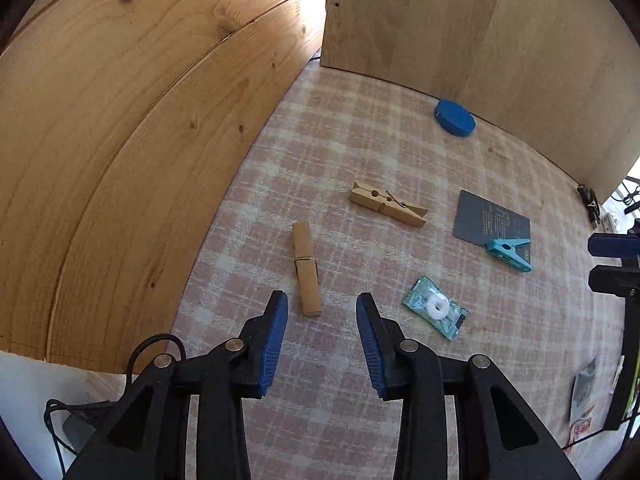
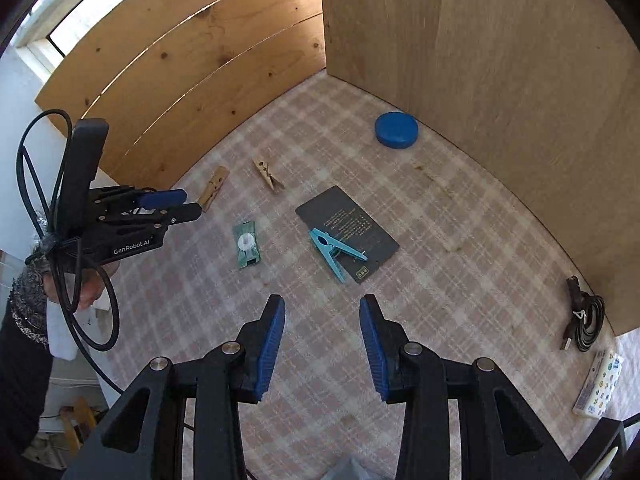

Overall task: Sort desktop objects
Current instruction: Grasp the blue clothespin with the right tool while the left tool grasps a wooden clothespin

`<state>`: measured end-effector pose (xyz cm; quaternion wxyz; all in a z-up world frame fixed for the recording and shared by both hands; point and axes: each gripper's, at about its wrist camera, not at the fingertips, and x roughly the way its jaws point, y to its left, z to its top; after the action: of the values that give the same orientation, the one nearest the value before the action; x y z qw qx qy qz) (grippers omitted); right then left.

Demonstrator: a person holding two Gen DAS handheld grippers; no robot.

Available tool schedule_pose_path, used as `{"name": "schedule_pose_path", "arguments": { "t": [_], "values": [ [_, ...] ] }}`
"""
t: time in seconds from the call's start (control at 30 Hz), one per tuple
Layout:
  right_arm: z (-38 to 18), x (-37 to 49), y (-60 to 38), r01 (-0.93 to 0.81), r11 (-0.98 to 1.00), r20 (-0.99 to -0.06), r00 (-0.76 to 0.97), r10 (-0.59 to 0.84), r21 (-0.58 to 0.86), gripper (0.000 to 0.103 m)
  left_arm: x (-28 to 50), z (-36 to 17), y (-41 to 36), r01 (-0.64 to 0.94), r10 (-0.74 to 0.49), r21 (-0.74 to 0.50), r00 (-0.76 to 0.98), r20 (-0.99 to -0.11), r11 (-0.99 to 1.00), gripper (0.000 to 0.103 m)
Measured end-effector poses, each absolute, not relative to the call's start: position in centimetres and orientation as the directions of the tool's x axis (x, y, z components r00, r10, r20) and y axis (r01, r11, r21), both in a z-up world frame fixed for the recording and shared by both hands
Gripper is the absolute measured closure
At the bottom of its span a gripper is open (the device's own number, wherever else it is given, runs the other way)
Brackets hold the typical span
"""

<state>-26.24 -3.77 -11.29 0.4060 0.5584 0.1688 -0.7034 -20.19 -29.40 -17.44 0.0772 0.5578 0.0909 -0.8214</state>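
The left gripper (image 1: 322, 326) hangs above the pink plaid tablecloth (image 1: 360, 128) with its jaws apart and nothing between them. Just ahead of its left finger lies a plain wooden clothespin (image 1: 306, 268), lengthwise to the gripper; a second wooden clothespin (image 1: 388, 203) sits a little further ahead and to the right. To take the near peg well, I judge the gripper should shift slightly left, drop straight down, and close across the narrow sides.

The right gripper (image 2: 322, 332) is likewise open and empty, with a turquoise plastic clothespin (image 2: 334, 250) just ahead, resting partly on a dark grey card (image 2: 352, 220). A transparent green sweet wrapper holding a white ring (image 2: 246, 245) lies ahead to its left, a round blue lid (image 2: 396, 129) well beyond.

No bin, tray or box for sorting is visible, so I cannot tell where items belong.
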Motion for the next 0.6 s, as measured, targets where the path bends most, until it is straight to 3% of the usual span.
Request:
{"name": "schedule_pose_path", "arguments": {
  "t": [0.37, 0.6],
  "values": [
    [-17.3, -29.3, -9.7, 0.787, -0.571, -0.946, 0.046, -0.320, 0.232, 0.068, -22.8, -19.9, -29.8, 0.248, -0.036, -0.047, -0.321, -0.946, -0.968, 0.064],
    [-17.6, -28.9, -10.1, 0.813, -0.550, -0.954, 0.022, -0.300, 0.192, 0.067, -22.8, -19.9, -29.6, 0.271, -0.069, -0.024, -0.328, -0.942, -0.962, 0.088]
  ]
}}
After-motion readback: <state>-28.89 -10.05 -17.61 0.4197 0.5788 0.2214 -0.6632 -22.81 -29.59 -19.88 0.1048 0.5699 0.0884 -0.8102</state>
